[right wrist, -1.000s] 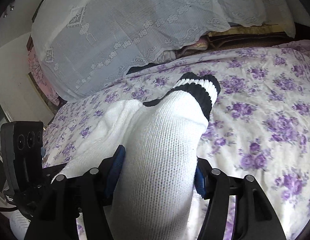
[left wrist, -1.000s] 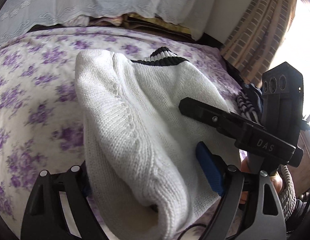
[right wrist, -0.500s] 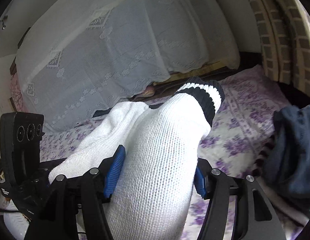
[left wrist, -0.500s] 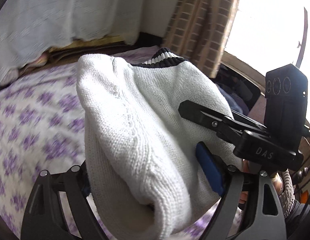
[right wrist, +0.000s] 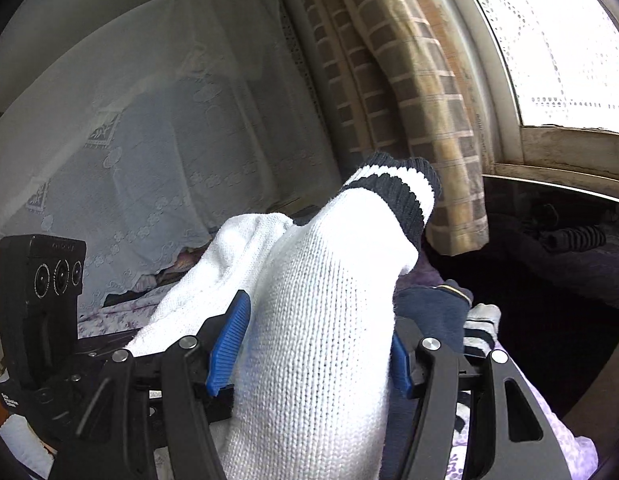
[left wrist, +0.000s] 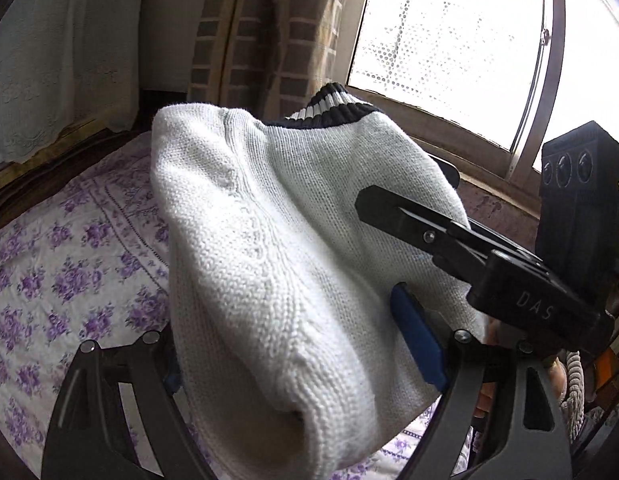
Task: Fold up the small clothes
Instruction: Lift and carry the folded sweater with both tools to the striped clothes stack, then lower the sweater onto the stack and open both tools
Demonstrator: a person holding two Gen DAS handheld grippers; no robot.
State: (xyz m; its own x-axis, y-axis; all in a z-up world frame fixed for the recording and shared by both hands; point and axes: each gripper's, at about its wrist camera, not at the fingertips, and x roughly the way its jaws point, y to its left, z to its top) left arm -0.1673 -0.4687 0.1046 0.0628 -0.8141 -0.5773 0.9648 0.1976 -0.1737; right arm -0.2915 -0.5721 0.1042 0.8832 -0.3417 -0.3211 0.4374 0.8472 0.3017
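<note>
A folded white knit sweater [left wrist: 277, 248] with a black-and-white striped band fills both views; it also shows in the right wrist view [right wrist: 325, 320]. My left gripper [left wrist: 301, 360] is shut on one end of it. My right gripper [right wrist: 309, 356] is shut on the other end, its striped cuff [right wrist: 401, 192] pointing up. The sweater is held in the air above the purple-flowered bed [left wrist: 61, 272]. The right gripper body shows at the right of the left wrist view [left wrist: 509, 276].
A brown checked curtain [right wrist: 409, 100] and a bright window [left wrist: 449, 52] stand ahead. A white lace cover [right wrist: 169, 140] hangs at the left. A pile of dark and striped clothes [right wrist: 449, 312] lies under the right gripper, with more dark clothes by the sill [right wrist: 569, 240].
Both grippers have swung to the right with the sweater, from facing the bed and lace cover to facing the curtain and window. The grip has not changed.
</note>
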